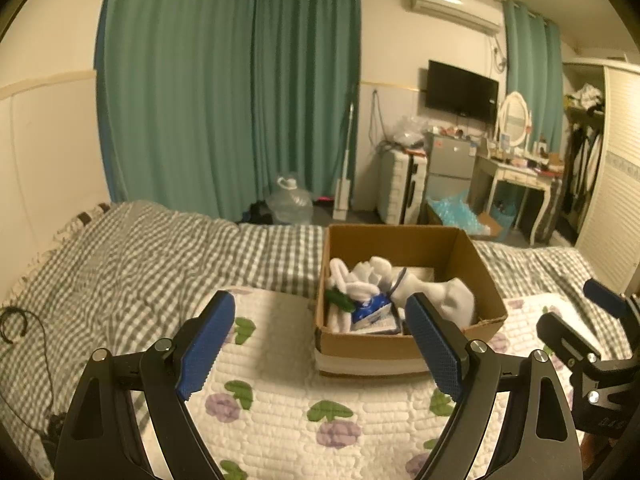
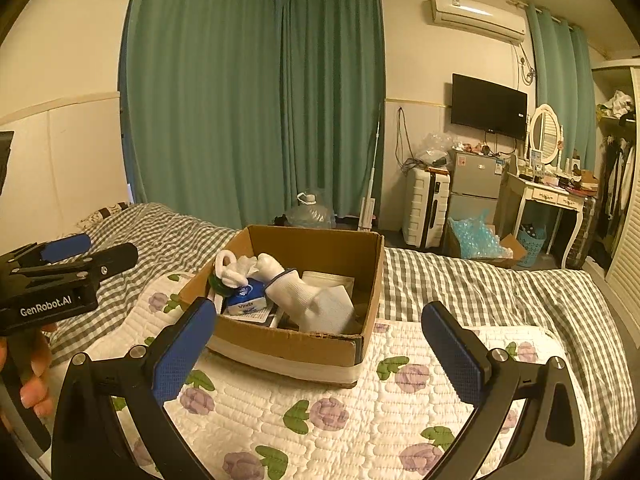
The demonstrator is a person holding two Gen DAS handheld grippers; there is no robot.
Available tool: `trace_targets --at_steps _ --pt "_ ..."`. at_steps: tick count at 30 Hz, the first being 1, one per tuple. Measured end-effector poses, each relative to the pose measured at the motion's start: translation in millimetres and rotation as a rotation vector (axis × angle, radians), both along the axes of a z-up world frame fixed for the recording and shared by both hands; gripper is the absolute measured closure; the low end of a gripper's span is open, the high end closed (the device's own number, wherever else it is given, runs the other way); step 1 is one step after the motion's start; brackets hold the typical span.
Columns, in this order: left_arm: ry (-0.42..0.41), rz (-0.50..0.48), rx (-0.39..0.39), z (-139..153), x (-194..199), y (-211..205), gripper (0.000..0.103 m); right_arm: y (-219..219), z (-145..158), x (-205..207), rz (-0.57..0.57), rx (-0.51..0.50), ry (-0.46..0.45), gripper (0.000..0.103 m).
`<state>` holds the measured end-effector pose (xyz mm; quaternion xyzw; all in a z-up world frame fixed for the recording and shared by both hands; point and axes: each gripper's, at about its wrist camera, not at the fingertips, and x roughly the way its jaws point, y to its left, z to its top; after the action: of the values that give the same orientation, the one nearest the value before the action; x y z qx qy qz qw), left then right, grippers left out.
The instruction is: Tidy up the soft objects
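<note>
A brown cardboard box [image 1: 486, 276] [image 2: 288, 340] stands on a white quilted mat with purple flowers [image 1: 288, 400] [image 2: 340, 412] on the bed. Inside lie white socks [image 1: 452, 300] [image 2: 316, 300], a white soft toy [image 1: 360, 276] [image 2: 236, 268], a blue tissue pack [image 1: 372, 310] [image 2: 246, 298] and a green item [image 1: 340, 300]. My left gripper [image 1: 320, 328] is open and empty, just in front of the box. My right gripper [image 2: 318, 340] is open and empty, also before the box. The right gripper shows at the right edge of the left wrist view [image 1: 592, 320]; the left gripper shows at the left of the right wrist view [image 2: 60, 264].
The bed has a grey checked cover [image 1: 120, 264] [image 2: 500, 292]. Behind it are green curtains [image 1: 224, 80], a water jug [image 1: 290, 200], a white suitcase [image 2: 426, 208], a small fridge [image 2: 474, 188], a dressing table with mirror [image 2: 548, 192] and a wardrobe [image 2: 624, 200].
</note>
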<state>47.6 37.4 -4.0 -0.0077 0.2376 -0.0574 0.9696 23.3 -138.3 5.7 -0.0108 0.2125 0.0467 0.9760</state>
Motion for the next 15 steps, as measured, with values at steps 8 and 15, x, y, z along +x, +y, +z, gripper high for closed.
trace_targets --at_steps 8,15 --pt "-0.008 0.005 -0.011 -0.3 -5.5 1.9 0.015 5.9 2.4 -0.2 0.003 -0.006 -0.005 0.000" --pt "-0.016 0.013 -0.007 -2.3 -5.9 4.9 0.015 7.0 2.8 0.2 0.001 -0.005 -0.004 0.000"
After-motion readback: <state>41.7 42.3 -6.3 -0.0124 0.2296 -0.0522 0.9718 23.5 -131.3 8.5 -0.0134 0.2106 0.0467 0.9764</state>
